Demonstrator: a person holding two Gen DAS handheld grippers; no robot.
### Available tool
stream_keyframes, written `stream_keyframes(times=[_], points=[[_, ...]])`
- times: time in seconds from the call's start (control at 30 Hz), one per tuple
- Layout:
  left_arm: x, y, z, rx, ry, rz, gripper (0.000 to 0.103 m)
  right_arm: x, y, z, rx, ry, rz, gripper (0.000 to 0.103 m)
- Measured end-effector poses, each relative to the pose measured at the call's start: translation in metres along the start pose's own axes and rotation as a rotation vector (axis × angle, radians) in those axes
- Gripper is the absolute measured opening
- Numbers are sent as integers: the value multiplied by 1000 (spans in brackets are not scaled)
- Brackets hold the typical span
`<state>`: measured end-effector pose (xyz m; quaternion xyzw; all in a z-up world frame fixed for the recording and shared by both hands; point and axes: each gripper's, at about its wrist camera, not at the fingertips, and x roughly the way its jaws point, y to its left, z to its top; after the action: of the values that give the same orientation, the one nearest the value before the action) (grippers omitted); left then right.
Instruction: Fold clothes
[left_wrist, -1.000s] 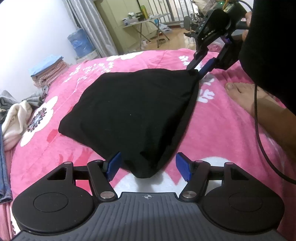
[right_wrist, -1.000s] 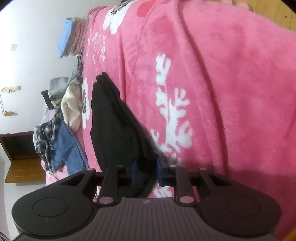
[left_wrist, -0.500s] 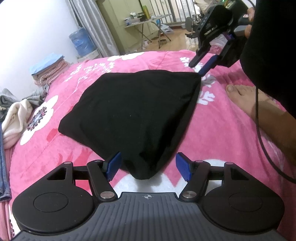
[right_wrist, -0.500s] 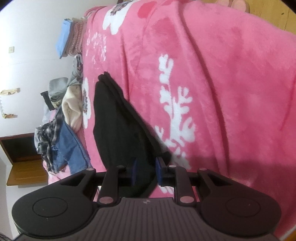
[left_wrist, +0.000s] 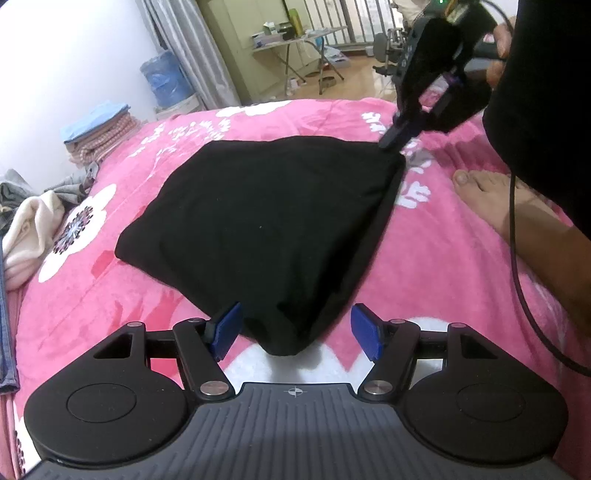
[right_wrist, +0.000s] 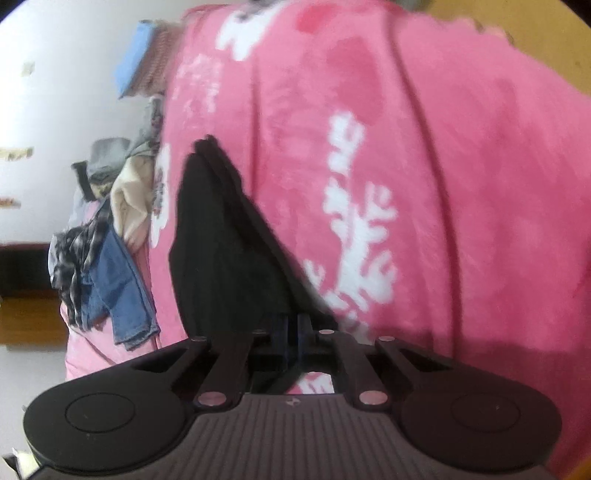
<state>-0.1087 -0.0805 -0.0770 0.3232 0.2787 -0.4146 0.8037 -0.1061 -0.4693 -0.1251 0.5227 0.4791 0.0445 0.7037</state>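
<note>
Black garment, folded into a rough four-cornered shape, lies flat on a pink blanket with white flower and branch patterns, which covers a bed. One corner of the cloth points toward the left gripper, whose blue-padded fingers stand well apart on either side of that corner without pressing on it; the corner lies on the blanket between them. The right gripper meets the opposite, far corner of the garment. In the right wrist view its fingers are drawn together, almost touching, with the black fabric's corner passing between them, so they are clamped on the cloth; this view is blurred, and the exact amount of fabric caught cannot be told. A person's hand holds the right gripper from behind, and a dark cable hangs from it down across the blanket. The person's bare foot rests on the blanket just beside the garment's right edge.

At the far left edge of the bed stands a stack of folded cloths, blue on top and checked below. Nearer along the left edge lie unfolded clothes: a cream piece, grey pieces, and blue denim. Beyond the bed are a blue water bottle, a grey curtain, and a folding desk carrying small items.
</note>
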Motion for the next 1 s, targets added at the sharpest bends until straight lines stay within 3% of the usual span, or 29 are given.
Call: stream_keyframes(times=[0.27, 0.47, 0.67, 0.83, 1.0], points=[[-1, 4, 0, -19, 3, 1, 66, -9, 6, 4, -112, -20, -85, 3], [-7, 19, -6, -121, 12, -42, 66, 1, 17, -2, -325, -35, -206, 5], [-19, 42, -14, -229, 16, -43, 67, -23, 54, -16, -558, -111, -307, 8], [-24, 61, -17, -338, -1, -69, 67, -12, 96, -39, -838, -50, -202, 8], [-22, 67, -21, -396, 18, -81, 67, 39, 128, -76, -1111, 140, -99, 8]])
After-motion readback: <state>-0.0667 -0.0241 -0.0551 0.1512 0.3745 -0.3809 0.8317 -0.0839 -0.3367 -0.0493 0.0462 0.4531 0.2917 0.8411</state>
